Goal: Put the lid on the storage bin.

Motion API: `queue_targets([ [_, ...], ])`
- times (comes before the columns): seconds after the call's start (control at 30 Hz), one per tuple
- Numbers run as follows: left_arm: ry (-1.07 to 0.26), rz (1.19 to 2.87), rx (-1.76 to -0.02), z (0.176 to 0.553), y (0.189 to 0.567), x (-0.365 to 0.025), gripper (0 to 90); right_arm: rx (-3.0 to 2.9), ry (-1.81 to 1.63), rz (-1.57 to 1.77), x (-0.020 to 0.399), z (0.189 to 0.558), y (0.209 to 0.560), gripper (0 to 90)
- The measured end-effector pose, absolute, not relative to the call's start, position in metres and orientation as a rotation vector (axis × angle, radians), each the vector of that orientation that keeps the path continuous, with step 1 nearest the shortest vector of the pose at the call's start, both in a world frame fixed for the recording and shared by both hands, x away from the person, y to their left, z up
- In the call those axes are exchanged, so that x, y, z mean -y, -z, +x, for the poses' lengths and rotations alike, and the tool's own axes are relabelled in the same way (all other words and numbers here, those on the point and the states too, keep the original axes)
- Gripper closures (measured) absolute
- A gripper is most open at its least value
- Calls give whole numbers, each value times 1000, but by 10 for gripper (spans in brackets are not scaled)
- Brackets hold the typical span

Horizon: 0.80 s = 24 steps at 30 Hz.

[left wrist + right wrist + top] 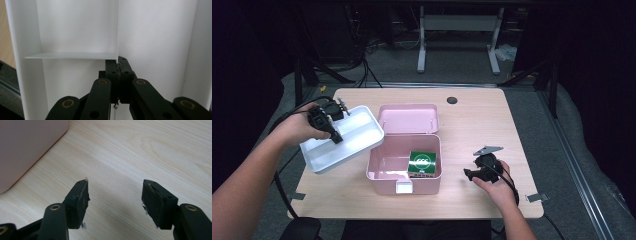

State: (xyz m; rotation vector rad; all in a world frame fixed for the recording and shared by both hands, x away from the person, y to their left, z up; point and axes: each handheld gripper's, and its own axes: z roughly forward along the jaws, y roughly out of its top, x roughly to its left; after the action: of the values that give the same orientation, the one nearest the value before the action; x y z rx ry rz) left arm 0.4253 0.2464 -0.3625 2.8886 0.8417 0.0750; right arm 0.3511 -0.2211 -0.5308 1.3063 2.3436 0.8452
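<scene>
A person sits at a light wooden desk [472,120] and holds a black tool in each hand.

The left gripper [328,125] holds a white plastic tray with a divider wall inside [357,137]. Its jaws are closed tight on the thin divider wall, as the left gripper view shows, where the two black pads pinch the wall from both sides. The white tray [155,32] is lifted off the desk and tilted, with its near left end lower. It hangs over the left part of the desk, and its right corner reaches over the left edge of a pink plastic box with rounded corners [384,172]. I cannot tell if the tray touches the box.

The pink box sits in the middle of the desk. Its pink lid [408,119] is open and leans back on the far side. Inside the box, at the right, lies a small green carton with a white round mark [422,161].

The right gripper [474,172] is on the right side of the desk, near the person, and points left toward the box. Its jaws are open with nothing between them. In the right gripper view the two black pads [80,200] stand apart over the bare wood, and a corner of the pink box [27,150] is at the far left.

A small dark round hole [452,100] is at the far edge of the desk.
</scene>
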Motion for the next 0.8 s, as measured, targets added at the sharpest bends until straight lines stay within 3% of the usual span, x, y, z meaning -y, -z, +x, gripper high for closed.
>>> queue_targets([
  [0.8, -53, 3022, -245, 414, 378, -103, 891, -2338, -841, 1303, 224, 351, 531, 380],
])
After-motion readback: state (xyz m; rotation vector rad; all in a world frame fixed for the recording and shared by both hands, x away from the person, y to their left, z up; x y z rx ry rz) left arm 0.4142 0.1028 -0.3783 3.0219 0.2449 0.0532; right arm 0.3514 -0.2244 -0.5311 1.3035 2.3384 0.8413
